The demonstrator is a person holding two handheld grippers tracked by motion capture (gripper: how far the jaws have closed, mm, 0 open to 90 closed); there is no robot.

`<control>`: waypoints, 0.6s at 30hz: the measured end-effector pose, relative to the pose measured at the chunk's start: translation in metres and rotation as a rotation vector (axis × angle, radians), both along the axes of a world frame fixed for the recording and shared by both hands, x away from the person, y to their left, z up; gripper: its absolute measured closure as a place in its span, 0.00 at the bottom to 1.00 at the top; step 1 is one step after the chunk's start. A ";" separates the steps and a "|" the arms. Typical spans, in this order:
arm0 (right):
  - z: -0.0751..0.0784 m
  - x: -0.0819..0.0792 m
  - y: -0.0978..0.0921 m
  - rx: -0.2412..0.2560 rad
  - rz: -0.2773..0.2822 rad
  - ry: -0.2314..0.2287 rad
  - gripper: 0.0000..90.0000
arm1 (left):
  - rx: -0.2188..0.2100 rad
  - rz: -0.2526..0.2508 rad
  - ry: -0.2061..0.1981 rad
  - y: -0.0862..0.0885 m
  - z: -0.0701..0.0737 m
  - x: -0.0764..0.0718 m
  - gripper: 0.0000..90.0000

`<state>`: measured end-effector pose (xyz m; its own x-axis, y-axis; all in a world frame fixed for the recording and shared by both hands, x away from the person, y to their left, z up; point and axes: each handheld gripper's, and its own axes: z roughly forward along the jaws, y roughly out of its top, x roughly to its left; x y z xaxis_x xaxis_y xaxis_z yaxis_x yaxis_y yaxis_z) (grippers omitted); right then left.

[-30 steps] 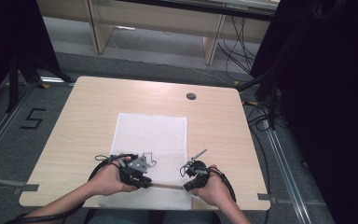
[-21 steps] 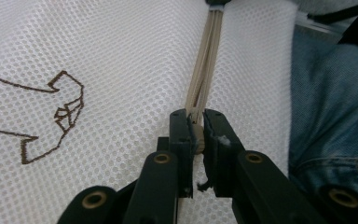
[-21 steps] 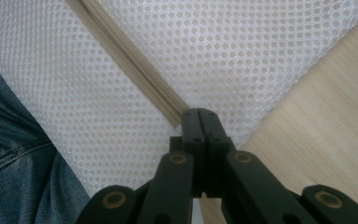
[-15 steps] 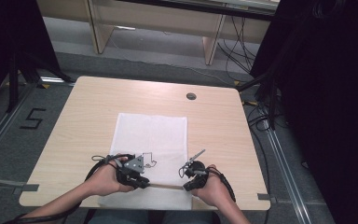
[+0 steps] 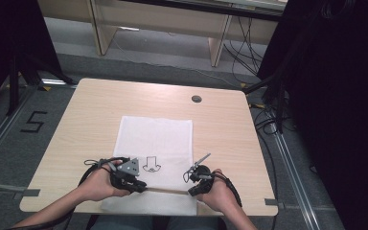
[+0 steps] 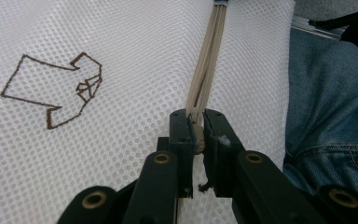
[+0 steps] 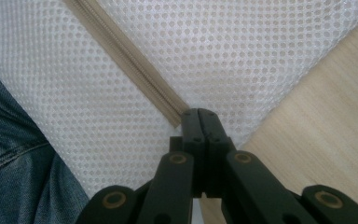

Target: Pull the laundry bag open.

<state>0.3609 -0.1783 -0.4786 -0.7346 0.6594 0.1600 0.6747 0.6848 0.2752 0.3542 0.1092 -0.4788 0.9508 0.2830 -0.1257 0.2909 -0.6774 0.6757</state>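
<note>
With the left gripper (image 6: 196, 135) clamped on the zipper pull (image 6: 195, 122) and the right gripper (image 7: 204, 122) pinching the mesh laundry bag (image 5: 155, 139) at the beige zipper (image 7: 135, 65)'s end, the zipper stretches taut between their fingertips, apparently braced for sliding.

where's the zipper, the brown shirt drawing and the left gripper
zipper (image 6: 208, 56), left gripper view, on the beige tape running up from the jaws
brown shirt drawing (image 6: 51, 91), left gripper view, on the body of the outline
left gripper (image 6: 198, 133), left gripper view, midway between its two jaw tips
</note>
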 end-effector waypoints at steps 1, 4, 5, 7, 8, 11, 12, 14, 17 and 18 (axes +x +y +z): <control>0.000 0.000 0.000 -0.001 0.001 0.000 1.00 | -0.001 0.003 0.003 0.000 0.001 -0.001 0.91; 0.000 0.000 0.000 -0.003 -0.002 -0.001 1.00 | 0.013 -0.003 -0.008 0.000 0.001 -0.001 0.91; 0.000 0.000 0.000 -0.001 -0.005 -0.003 1.00 | 0.008 0.000 -0.001 0.000 0.000 -0.001 0.91; 0.000 0.000 0.000 0.001 -0.006 -0.005 1.00 | 0.029 -0.002 -0.017 0.000 0.001 -0.001 0.91; 0.000 0.000 0.000 0.001 -0.005 -0.006 1.00 | 0.021 -0.001 -0.008 0.001 0.001 -0.001 0.91; 0.000 0.000 0.000 0.002 -0.004 -0.005 1.00 | 0.015 0.010 -0.003 0.006 0.000 -0.002 0.91; 0.000 0.000 -0.001 0.005 -0.001 -0.006 1.00 | 0.013 0.018 0.000 0.008 0.000 -0.002 0.91; 0.000 0.000 -0.001 0.002 -0.003 -0.002 1.00 | 0.016 0.016 -0.008 0.012 0.000 -0.001 0.91; 0.000 0.000 0.000 -0.001 0.001 0.000 1.00 | 0.002 0.029 -0.001 0.012 0.001 -0.002 0.91; 0.000 0.000 0.000 -0.002 -0.002 -0.001 1.00 | 0.003 0.026 0.002 0.013 0.001 -0.002 0.91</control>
<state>0.3611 -0.1785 -0.4785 -0.7337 0.6609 0.1576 0.6755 0.6845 0.2742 0.3521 0.1218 -0.4776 0.9430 0.3079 -0.1262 0.3094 -0.6717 0.6731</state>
